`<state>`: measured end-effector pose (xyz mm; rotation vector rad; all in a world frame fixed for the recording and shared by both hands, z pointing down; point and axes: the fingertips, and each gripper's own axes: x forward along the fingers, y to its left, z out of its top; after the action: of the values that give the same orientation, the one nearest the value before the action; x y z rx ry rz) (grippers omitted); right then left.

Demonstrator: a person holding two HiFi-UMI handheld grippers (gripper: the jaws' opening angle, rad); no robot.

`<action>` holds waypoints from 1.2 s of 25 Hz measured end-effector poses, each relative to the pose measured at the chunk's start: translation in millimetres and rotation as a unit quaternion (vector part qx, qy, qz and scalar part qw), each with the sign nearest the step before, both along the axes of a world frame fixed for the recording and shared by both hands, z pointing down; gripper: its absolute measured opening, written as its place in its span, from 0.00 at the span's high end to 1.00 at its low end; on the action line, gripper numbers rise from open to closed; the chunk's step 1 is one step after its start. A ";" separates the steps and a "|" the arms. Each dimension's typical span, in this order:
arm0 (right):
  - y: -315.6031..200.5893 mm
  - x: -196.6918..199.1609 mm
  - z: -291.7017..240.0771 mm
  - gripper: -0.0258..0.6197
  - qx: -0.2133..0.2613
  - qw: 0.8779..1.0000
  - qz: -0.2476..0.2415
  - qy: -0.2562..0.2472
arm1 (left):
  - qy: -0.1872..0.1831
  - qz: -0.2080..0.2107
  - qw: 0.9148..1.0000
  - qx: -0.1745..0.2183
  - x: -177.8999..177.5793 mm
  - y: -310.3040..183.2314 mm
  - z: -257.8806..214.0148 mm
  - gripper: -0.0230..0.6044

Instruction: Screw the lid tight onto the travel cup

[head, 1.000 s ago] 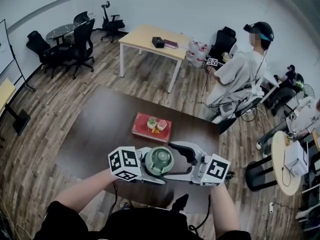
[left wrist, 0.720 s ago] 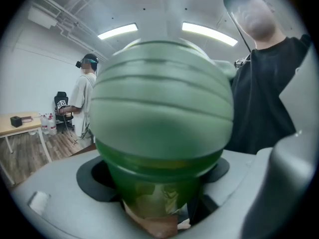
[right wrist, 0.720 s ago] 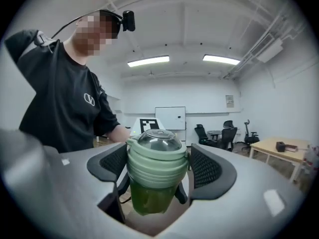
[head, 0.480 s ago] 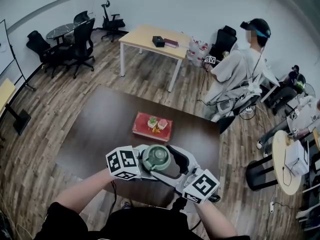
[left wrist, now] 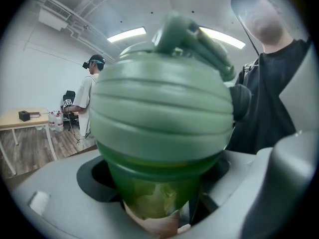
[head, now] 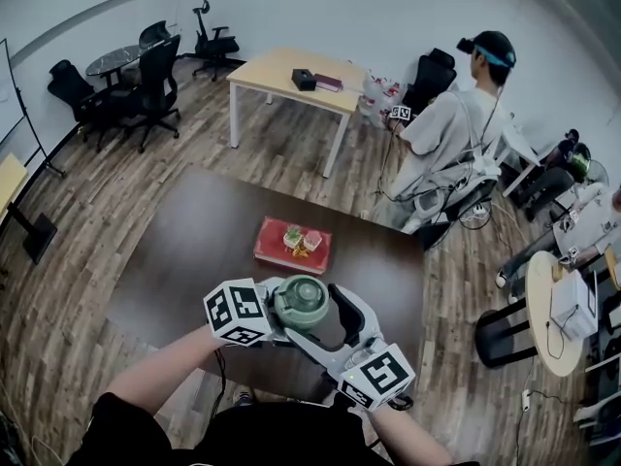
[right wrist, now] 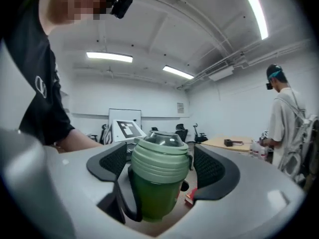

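A dark table (head: 175, 260) fills the centre of the head view on a wood-plank floor (head: 97, 212). A lighter table (head: 291, 76) stands well behind it, with office chairs (head: 146, 76) off to the left. A person (head: 441, 144) in a light shirt and cap stands to the right of the lighter table, facing away. A red tray (head: 267, 246) lies on the dark table and carries a few small items too small to identify. The left gripper (left wrist: 157, 178) and right gripper (right wrist: 160, 159) meet above the near edge of the dark table, each bearing a marker cube. The left gripper's jaws are closed on the cup (right wrist: 154, 198), with the green translucent body clamped just below the lid. The cup is upright and held in the air between the two grippers, on the near side of the tray. The right gripper approaches from the lower right, and its jaws are closed on the lid (head: 301, 301), with one black pad (right wrist: 214, 166) against each ribbed side. The pale green lid sits on top of the cup and has a clear dome at its centre.
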<state>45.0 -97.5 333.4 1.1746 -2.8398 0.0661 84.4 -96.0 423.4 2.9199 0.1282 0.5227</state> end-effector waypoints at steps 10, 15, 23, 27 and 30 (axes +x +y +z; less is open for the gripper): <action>24.1 -7.6 6.2 0.32 0.011 0.945 -0.316 0.082 | -0.011 0.070 0.997 0.012 -3.4 33.4 -0.3 0.30; 6.3 -9.3 3.2 0.36 -0.002 0.980 -0.200 0.022 | -0.012 0.008 1.000 0.021 -9.2 9.6 -0.6 0.30; -7.6 -6.6 12.2 0.37 -0.036 0.991 0.122 0.030 | -0.024 -0.052 0.998 0.019 -3.5 -7.3 7.9 0.30; -5.7 -11.2 10.4 0.36 -0.026 0.996 0.078 0.030 | -0.023 -0.046 0.998 0.024 -9.0 -7.9 6.5 0.30; 1.6 -8.6 0.0 0.35 -0.001 1.000 -0.027 0.011 | -0.017 -0.029 0.999 0.020 -11.3 -2.5 2.1 0.30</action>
<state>36.5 -95.9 333.4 1.0920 -2.8492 0.0519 73.1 -98.4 425.5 2.9425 0.0294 0.5722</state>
